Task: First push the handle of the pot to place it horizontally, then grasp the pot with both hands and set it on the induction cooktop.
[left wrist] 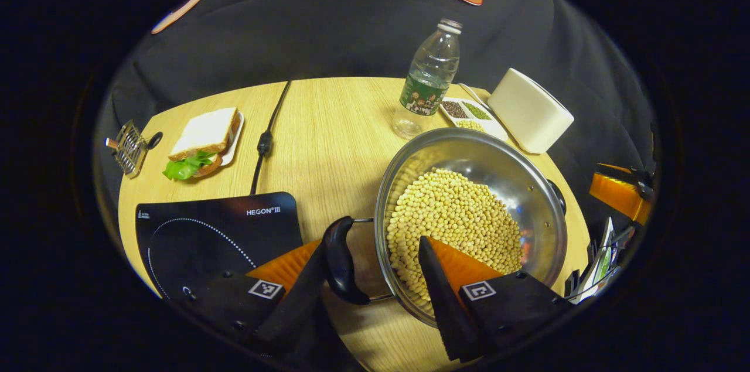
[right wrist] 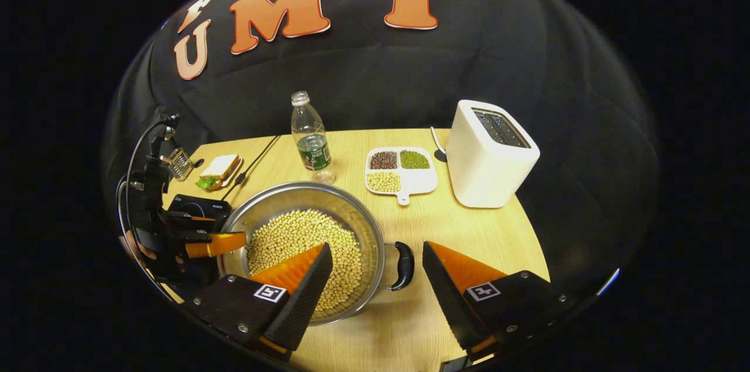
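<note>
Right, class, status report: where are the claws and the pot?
Both claws open: left claw straddles the pot's near handle, right claw straddles the other handle. Pot of beans on table, beside cooktop. Bottle behind pot.

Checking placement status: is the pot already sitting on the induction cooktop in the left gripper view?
No. The pot rests on the bare wooden table, beside the induction cooktop and off its surface.

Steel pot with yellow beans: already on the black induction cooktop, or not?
Not on it. The steel pot rests on the wooden table, beside the black induction cooktop.
</note>
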The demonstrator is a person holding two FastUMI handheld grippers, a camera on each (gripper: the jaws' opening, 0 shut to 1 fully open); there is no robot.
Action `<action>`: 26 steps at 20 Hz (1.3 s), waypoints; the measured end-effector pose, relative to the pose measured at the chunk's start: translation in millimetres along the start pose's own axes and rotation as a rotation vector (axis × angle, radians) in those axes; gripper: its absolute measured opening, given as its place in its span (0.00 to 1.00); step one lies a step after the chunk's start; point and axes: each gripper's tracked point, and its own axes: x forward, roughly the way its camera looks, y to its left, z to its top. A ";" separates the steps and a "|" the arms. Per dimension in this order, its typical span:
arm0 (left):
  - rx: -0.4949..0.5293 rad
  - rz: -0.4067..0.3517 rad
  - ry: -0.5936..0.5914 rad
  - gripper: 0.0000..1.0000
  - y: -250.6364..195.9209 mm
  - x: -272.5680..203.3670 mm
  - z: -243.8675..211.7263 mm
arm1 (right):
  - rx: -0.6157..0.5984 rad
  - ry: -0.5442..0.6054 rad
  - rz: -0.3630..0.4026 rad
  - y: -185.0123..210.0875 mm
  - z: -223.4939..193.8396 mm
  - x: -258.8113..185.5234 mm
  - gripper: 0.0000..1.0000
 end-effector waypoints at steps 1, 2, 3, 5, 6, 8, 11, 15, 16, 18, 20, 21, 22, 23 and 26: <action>-0.008 -0.002 0.006 0.95 -0.8 4.0 -1.8 | 0.002 0.026 0.001 2.1 -6.5 6.6 0.96; -0.026 -0.013 0.015 0.92 -2.5 7.6 -4.4 | 0.010 0.054 0.002 3.9 -14.3 12.9 0.96; -0.042 -0.024 0.026 0.93 -3.3 9.9 -8.3 | 0.016 0.073 0.003 5.4 -19.1 17.8 0.96; -0.067 -0.030 0.024 0.94 3.9 10.9 -9.4 | 0.014 0.096 -0.007 0.9 -26.3 25.8 0.96; -0.070 -0.018 0.022 0.90 3.5 12.3 -10.2 | 0.010 0.107 -0.016 -4.0 -31.9 29.5 0.95; -0.073 0.016 0.022 0.81 9.8 13.6 -10.4 | 0.005 0.130 -0.033 -9.6 -37.7 37.5 0.94; -0.061 0.065 0.023 0.77 13.1 15.9 -10.6 | -0.009 0.112 -0.038 -11.2 -29.4 48.9 0.91; -0.048 0.134 0.000 0.77 18.6 19.2 -6.9 | -0.035 0.126 -0.095 -25.6 -33.1 44.0 0.83; -0.054 0.139 -0.001 0.77 19.1 18.8 -7.9 | -0.051 0.126 -0.118 -32.6 -34.7 41.6 0.82; -0.060 0.144 -0.006 0.77 20.5 17.7 -7.8 | -0.060 0.131 -0.125 -38.5 -37.2 42.2 0.82; -0.057 0.153 -0.007 0.77 22.0 18.5 -7.6 | -0.042 0.166 -0.132 -43.0 -43.6 49.9 0.82; -0.059 0.157 -0.010 0.77 22.0 18.1 -6.8 | -0.027 0.182 -0.126 -42.0 -46.3 55.7 0.82; -0.060 0.158 -0.015 0.77 20.5 18.2 -7.5 | -0.018 0.201 -0.117 -40.9 -50.7 61.7 0.82; -0.060 0.161 -0.019 0.77 20.3 18.3 -7.1 | -0.016 0.218 -0.116 -39.8 -54.6 67.4 0.82; -0.046 0.167 -0.036 0.86 18.0 21.4 -7.8 | 0.012 0.259 -0.117 -34.6 -65.4 80.9 0.83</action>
